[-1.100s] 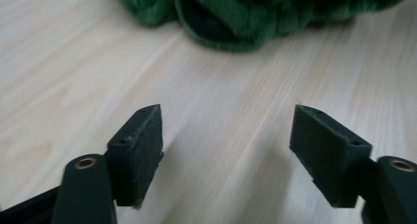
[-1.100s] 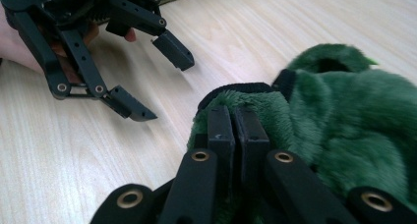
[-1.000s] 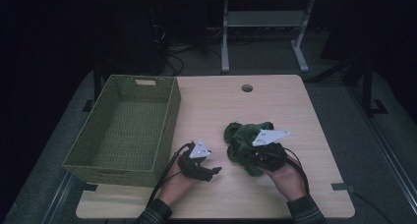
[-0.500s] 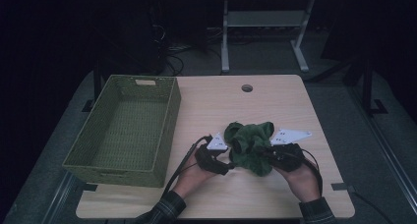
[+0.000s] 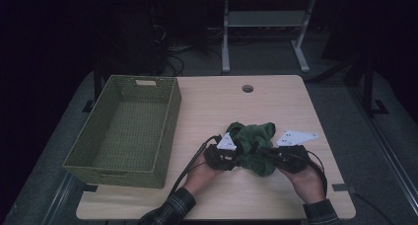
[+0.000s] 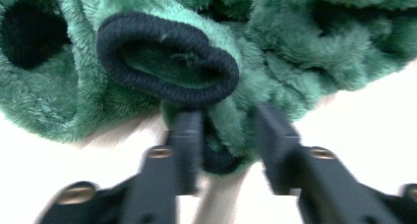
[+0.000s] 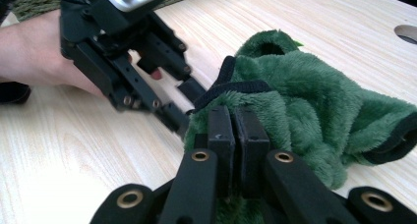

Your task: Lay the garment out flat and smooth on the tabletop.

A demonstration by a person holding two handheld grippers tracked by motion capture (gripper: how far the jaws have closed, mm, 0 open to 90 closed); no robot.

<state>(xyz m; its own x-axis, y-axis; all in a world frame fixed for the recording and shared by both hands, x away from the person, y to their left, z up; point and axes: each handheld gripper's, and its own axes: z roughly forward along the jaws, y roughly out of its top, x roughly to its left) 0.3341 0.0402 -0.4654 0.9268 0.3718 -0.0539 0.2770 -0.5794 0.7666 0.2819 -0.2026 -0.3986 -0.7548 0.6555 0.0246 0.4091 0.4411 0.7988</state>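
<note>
A crumpled green fleece garment (image 5: 254,141) with dark knitted cuffs lies on the wooden table (image 5: 222,106), in front of the person. My left gripper (image 5: 240,153) reaches in from the left. Its jaws have just been closing, and in the left gripper view (image 6: 228,130) a fold of green fleece (image 6: 295,52) below a dark cuff (image 6: 167,62) sits pinched between them. My right gripper (image 5: 268,156) holds the opposite side, its jaws (image 7: 237,121) pressed together on the fleece (image 7: 314,96). The left gripper (image 7: 184,103) touches the cuff in the right gripper view.
An empty green woven basket (image 5: 170,121) stands on the table's left side, close to the left hand. A round cable hole (image 5: 247,88) sits near the table's far edge. A metal stand (image 5: 266,22) is on the dark floor beyond.
The left gripper has moved right to the garment and closed on its left edge. The right gripper has shifted right with the fleece, so the garment now lies between the two grippers.
</note>
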